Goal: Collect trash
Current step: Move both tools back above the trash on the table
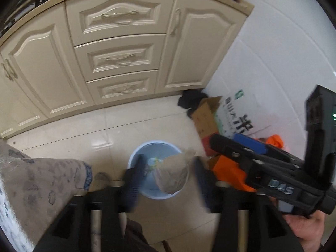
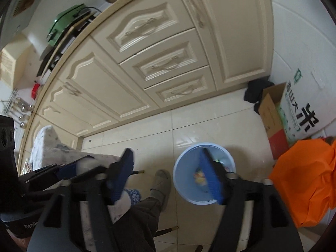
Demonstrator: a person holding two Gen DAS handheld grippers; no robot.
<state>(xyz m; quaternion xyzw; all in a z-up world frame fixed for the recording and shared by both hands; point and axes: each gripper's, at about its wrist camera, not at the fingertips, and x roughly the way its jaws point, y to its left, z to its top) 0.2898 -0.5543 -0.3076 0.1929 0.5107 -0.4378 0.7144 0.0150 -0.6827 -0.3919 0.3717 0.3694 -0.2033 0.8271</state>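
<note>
Left gripper (image 1: pixel 166 180) jaws spread, brown wad (image 1: pixel 174 174) loose between them over the bin (image 1: pixel 134 157). Right gripper (image 2: pixel 168 176) jaws spread, empty. Best kept centred above the rim.

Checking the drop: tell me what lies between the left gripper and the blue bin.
A crumpled brown paper, loose inside the open left gripper, above the blue bin's mouth; seen in the left wrist view.

Cream cabinets (image 1: pixel 117 48), a cardboard box (image 2: pixel 271 113) beside an orange bag (image 2: pixel 306 180) (crumpled), tiled floor (image 2: pixel 210 124).
</note>
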